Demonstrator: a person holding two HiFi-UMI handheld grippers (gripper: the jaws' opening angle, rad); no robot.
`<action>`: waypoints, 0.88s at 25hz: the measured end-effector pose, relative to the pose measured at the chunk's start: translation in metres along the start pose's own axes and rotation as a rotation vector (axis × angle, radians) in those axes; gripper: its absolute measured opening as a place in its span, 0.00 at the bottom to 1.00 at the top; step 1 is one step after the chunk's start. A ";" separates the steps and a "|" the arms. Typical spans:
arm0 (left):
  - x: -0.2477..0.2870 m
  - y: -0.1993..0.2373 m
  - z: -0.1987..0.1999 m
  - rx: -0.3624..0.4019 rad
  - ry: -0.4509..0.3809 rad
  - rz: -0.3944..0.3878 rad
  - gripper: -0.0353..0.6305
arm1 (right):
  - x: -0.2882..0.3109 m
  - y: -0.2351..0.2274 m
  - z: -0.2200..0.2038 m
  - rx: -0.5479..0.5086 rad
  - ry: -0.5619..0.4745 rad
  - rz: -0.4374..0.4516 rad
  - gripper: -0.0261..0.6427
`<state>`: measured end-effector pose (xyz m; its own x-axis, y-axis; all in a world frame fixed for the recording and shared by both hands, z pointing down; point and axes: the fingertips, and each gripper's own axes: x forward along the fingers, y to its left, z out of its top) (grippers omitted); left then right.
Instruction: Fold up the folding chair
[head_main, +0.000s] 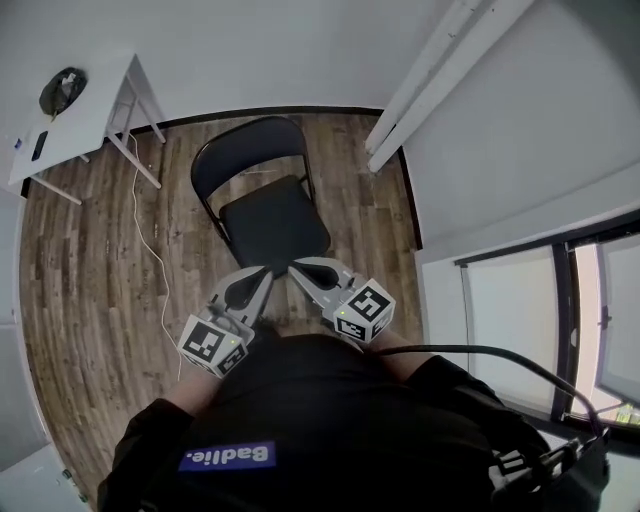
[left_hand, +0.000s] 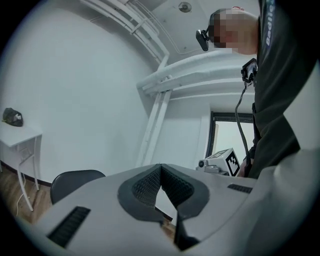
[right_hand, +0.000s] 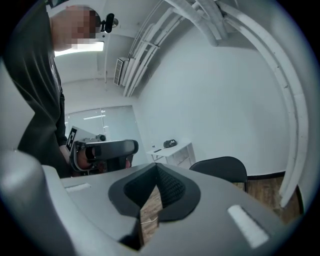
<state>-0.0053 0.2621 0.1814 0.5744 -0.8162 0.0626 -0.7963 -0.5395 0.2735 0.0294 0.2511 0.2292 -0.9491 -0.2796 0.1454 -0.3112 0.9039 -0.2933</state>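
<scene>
A black folding chair (head_main: 272, 222) stands unfolded on the wood floor, its rounded backrest (head_main: 245, 150) on the far side. My left gripper (head_main: 266, 271) and right gripper (head_main: 294, 266) point level, side by side, tips near the seat's front edge. Whether they touch the seat cannot be told. Both are shut with nothing between the pads. In the left gripper view the closed jaws (left_hand: 160, 166) hide most of the chair; only the backrest (left_hand: 75, 181) shows, with the right gripper (left_hand: 222, 162) beside. The right gripper view shows its shut jaws (right_hand: 156, 165), the backrest (right_hand: 222, 170) and the left gripper (right_hand: 105, 149).
A white side table (head_main: 75, 115) with a dark object (head_main: 62, 90) stands far left. A thin cable (head_main: 150, 250) trails over the floor left of the chair. White beams (head_main: 430, 80) lean on the right wall; a window (head_main: 560, 320) lies right.
</scene>
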 end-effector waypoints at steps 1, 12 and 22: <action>-0.001 0.017 0.004 -0.002 0.002 -0.014 0.06 | 0.016 -0.002 0.003 0.003 0.002 -0.014 0.04; 0.019 0.131 0.027 0.013 0.029 -0.083 0.06 | 0.101 -0.044 0.010 0.030 0.010 -0.149 0.04; 0.070 0.207 0.014 0.078 0.085 0.037 0.06 | 0.091 -0.127 -0.055 0.175 0.042 -0.222 0.04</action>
<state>-0.1330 0.0906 0.2294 0.5560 -0.8170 0.1532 -0.8275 -0.5267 0.1943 -0.0150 0.1290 0.3311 -0.8550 -0.4476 0.2618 -0.5184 0.7517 -0.4077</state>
